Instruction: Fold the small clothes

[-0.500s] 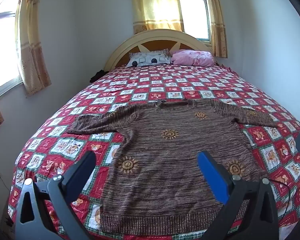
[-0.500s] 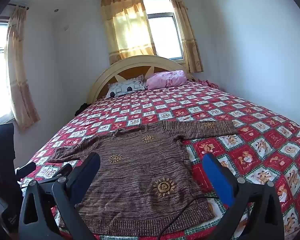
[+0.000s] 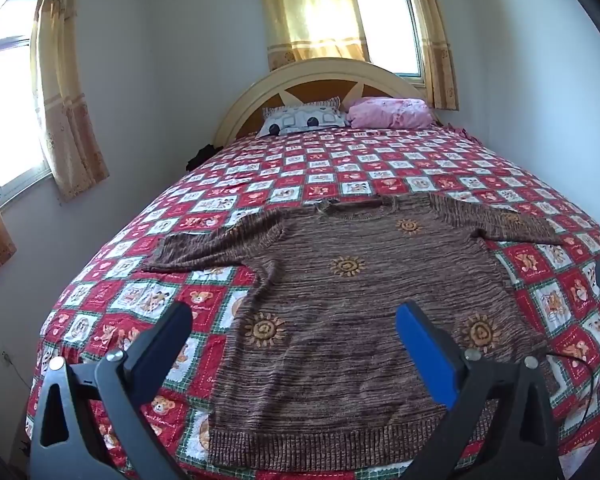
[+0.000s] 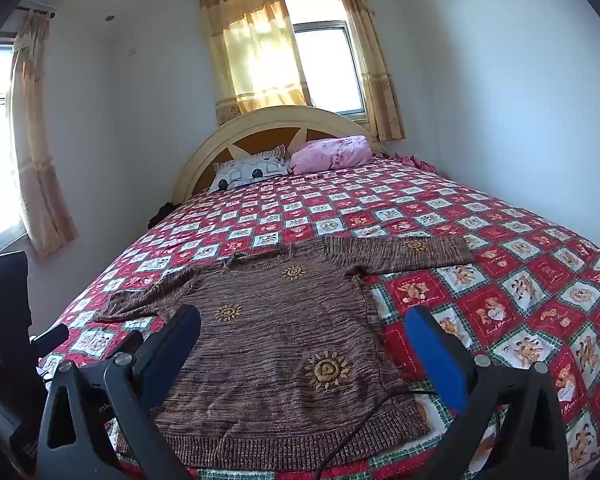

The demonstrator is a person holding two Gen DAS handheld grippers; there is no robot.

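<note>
Both grippers, left (image 3: 296,344) and right (image 4: 304,346), are hovering jaws apart above the sweater (image 3: 352,320) hem; I'm lining up the first fold.

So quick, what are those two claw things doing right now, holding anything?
Left gripper: jaws open, holding nothing, above the brown sweater.
Right gripper: jaws open, holding nothing, also above the sweater.

The sweater (image 3: 352,300) lies flat on the bed's (image 3: 380,168) near end, pillows (image 3: 304,120) behind at the headboard (image 3: 320,80).
</note>
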